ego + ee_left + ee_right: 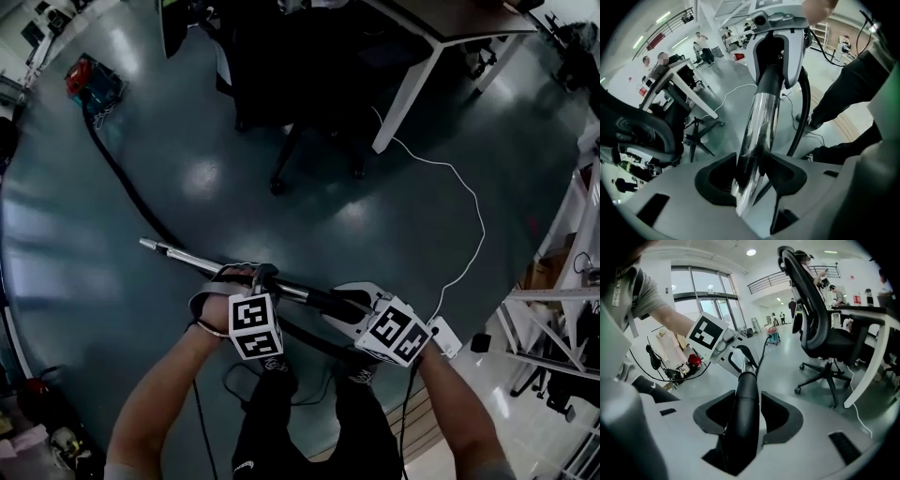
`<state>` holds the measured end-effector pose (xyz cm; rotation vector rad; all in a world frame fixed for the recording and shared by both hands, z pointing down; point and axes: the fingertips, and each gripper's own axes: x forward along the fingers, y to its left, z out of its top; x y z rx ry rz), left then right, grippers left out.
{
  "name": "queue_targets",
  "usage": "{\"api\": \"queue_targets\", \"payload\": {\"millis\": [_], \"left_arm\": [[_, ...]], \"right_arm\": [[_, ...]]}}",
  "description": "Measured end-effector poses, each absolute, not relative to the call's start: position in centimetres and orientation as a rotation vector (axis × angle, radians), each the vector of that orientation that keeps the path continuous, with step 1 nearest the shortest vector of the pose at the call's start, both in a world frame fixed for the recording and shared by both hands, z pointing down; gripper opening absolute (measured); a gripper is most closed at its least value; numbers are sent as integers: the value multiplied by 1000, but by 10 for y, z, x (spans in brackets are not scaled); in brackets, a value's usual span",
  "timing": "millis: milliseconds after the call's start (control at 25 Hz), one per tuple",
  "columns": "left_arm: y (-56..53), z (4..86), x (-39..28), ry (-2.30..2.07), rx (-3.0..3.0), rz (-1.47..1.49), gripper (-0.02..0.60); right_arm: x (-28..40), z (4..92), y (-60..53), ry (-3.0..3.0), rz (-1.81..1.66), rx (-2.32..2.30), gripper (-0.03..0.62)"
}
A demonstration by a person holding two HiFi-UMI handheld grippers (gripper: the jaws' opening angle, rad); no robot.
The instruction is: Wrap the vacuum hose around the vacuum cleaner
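The red and teal vacuum cleaner (89, 80) stands on the floor at the far left. Its black hose (122, 173) runs across the floor toward me and joins the chrome wand (183, 255). My left gripper (261, 279) is shut on the chrome wand (761, 122), which runs straight between its jaws. Just to its right, my right gripper (349, 302) is shut on the wand's black handle (745, 404). The wand lies roughly level above the floor in front of my legs. In the right gripper view, the left gripper's marker cube (710, 336) shows further along the wand.
A black office chair (300, 141) and a white-legged desk (408, 94) stand ahead. A white cable (469, 216) snakes to a power strip (445, 336) near my right hand. A metal rack (562, 309) stands at the right. Thin black cables lie by my feet.
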<state>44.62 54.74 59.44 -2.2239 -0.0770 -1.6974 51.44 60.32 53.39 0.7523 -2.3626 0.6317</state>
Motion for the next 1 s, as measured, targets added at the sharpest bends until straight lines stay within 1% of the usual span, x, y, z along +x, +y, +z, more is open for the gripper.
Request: {"api": "queue_targets", "payload": {"millis": [280,560,840,1000], "left_arm": [[507,514,354,205,-2392,-1791,196],[474,455,256,516,-2606,-1716,195],[447,416,206,801,-2740,-1577,195],[427,409,177,975,-2756,-1579,195]], "right_arm": [[471,443,562,-2336,471,755,175],[424,368,515,-2281,343,785,175],[374,305,462,-2272,143,760,178],[369,268,425,-2346,132,811,178]]}}
